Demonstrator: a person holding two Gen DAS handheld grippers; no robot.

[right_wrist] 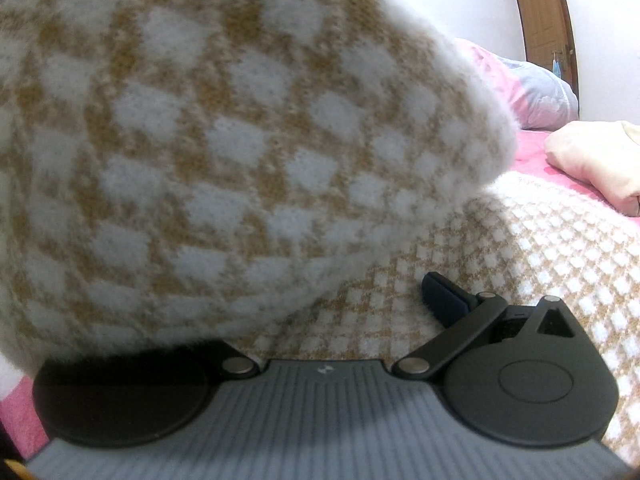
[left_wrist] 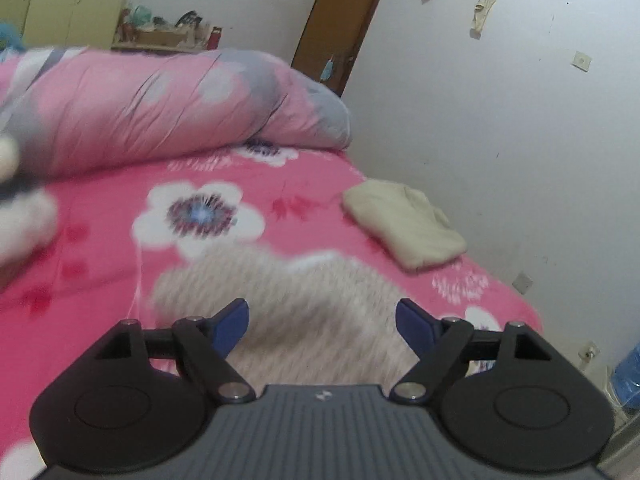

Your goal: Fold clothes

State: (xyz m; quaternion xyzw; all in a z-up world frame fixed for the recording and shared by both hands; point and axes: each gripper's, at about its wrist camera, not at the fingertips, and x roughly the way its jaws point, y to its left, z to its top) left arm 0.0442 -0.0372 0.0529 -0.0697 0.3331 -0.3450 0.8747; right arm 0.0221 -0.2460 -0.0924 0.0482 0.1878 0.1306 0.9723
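A fuzzy tan-and-white checked knitted sweater (right_wrist: 520, 264) is being spread on the bed covered by a pink flowered sheet (left_wrist: 100, 220). The left claw (left_wrist: 322, 326) is being held released above the sweater, its blue pads (left_wrist: 230, 326) apart with nothing gripped between them. In the right wrist view, a fold of the sweater is being draped over the right claw (right_wrist: 360, 304), hiding one finger; whether it is clenched cannot be told. A folded cream garment (left_wrist: 404, 224) is lying near the white wall (left_wrist: 500, 120), beside a rolled pink-and-grey quilt (left_wrist: 160, 108).
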